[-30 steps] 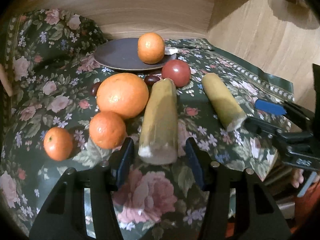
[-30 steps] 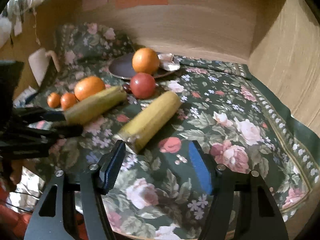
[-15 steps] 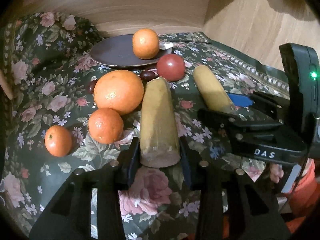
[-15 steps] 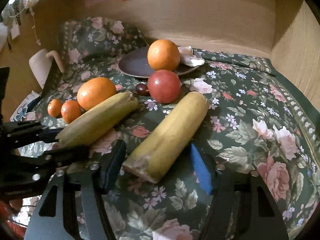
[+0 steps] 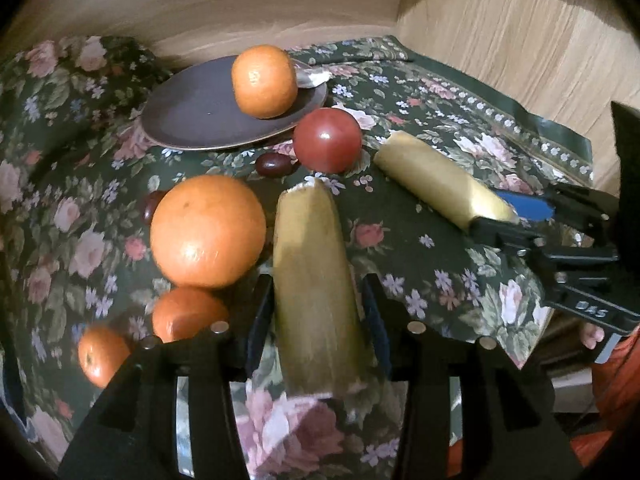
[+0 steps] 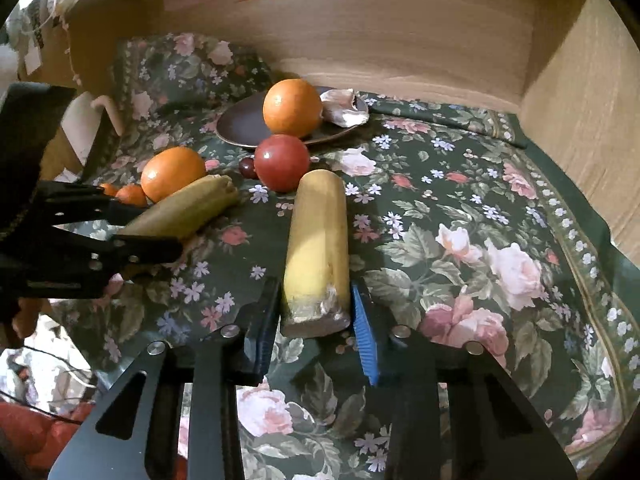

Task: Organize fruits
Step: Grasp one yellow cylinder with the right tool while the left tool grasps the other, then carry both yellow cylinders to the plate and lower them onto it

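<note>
**Both grippers on a banana piece, tight quarters on the cloth**

Biggest thing first: the floral cloth point(image 6: 460, 248) covers the whole surface, and it's rumpled, so stuff can roll. The plate point(image 5: 192, 116) sits at the back with one orange point(image 5: 264, 80) on it. The big orange point(image 5: 208, 232) is just beside the left banana point(image 5: 316, 300), which the left gripper point(image 5: 316, 320) has clamped between its pads. The right gripper point(image 6: 316, 320) looks closed on the right banana point(image 6: 316, 248), with a sliver of gap on one side.

What worries me: lifting the left banana could nudge the big orange and send it rolling off the near edge with the two small oranges point(image 5: 188, 312). The right banana's far tip is close to the tomato point(image 6: 282, 162), so a swing could knock it. Both bananas are held near one cut end, so they may droop or slip. Small dark fruit point(image 5: 276, 164) could get bumped too.
</note>
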